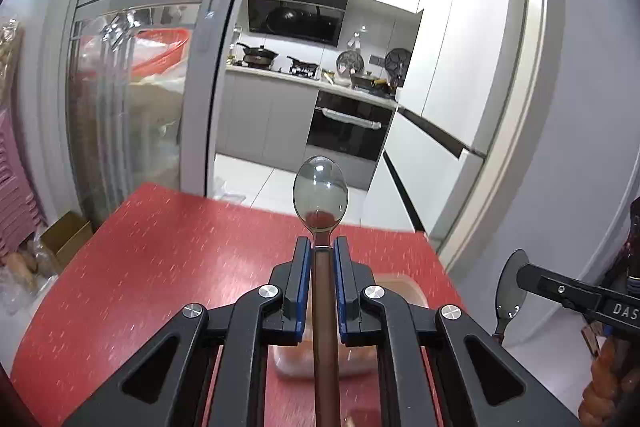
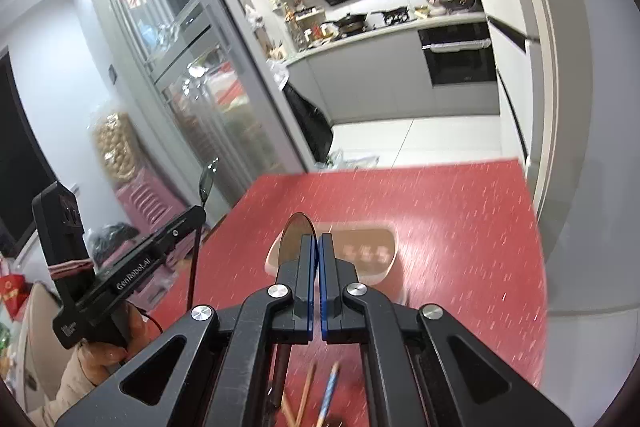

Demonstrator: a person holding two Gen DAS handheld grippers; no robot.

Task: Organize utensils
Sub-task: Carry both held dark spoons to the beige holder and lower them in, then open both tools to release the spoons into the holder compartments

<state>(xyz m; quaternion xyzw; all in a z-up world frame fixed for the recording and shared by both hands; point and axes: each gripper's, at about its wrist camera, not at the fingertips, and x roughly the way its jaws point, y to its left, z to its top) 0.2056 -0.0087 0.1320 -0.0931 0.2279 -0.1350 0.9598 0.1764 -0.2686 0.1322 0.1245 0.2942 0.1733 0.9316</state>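
The spoon [image 1: 320, 193] in my left claw [image 1: 321, 245] has a smoky translucent bowl and a brown handle; my fingers are closed snugly on its neck, bowl pointing forward above the red table [image 1: 160, 247]. My right claw [image 2: 316, 241] is pinched nearly shut on a second dark spoon [image 2: 295, 237], its bowl standing edge-on just past the blue pads [image 2: 306, 255]. Below both sits a pale oblong tray [image 2: 368, 275] on the table. Blurred chopsticks [image 2: 320, 393] lie nearer me. Beyond is a kitchen doorway with an oven [image 1: 346, 129].
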